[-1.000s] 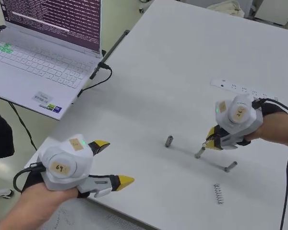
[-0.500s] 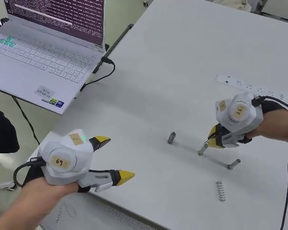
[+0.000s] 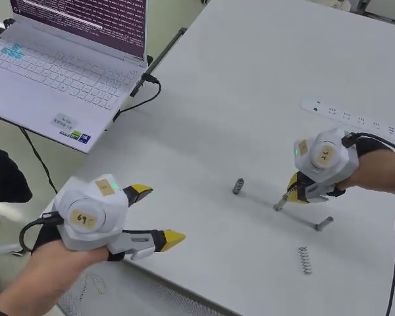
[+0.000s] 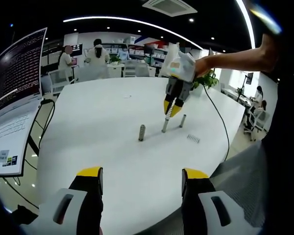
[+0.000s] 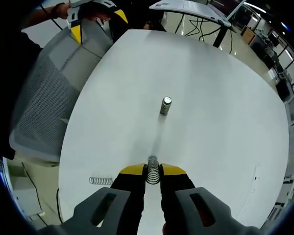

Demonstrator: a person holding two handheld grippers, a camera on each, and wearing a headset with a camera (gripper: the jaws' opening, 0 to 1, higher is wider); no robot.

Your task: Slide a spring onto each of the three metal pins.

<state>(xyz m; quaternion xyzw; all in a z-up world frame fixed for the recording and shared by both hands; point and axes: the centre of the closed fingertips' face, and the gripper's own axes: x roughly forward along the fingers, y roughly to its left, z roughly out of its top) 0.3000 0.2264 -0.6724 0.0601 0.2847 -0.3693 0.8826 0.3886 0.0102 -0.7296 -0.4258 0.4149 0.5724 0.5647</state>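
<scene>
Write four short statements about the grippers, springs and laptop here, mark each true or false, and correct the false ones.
1. The left gripper is open and holds nothing. True.
2. The right gripper is open and empty. False: its jaws are shut on a spring.
3. A loose spring lies flat on the table, apart from both grippers. True.
4. The laptop is closed. False: it is open, with text showing on its lit screen.
</scene>
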